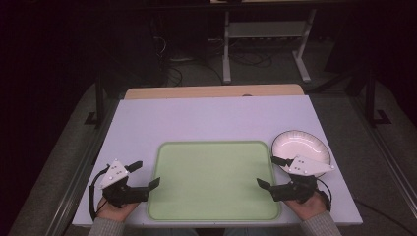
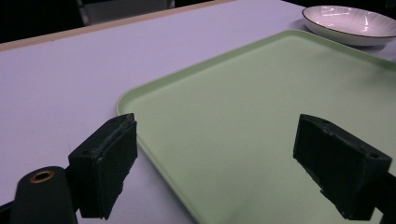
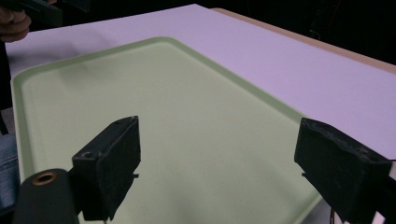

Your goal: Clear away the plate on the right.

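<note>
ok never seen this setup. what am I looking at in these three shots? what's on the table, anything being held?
There is no robot arm here: a person holds a two-jaw tool in each hand. The high view looks down from above the person's side of the table. The left hand-held gripper sits at the left edge of a light green tray, the right hand-held gripper at its right edge.

The other two pictures come from cameras riding on the tools, each looking along its own two black jaws. The left gripper view looks across the tray towards a white plate with a dark rim. In the high view that plate sits on the table just off the tray's far right corner.

The tray has nothing on it. Both pairs of jaws stand wide apart and hold nothing.
</note>
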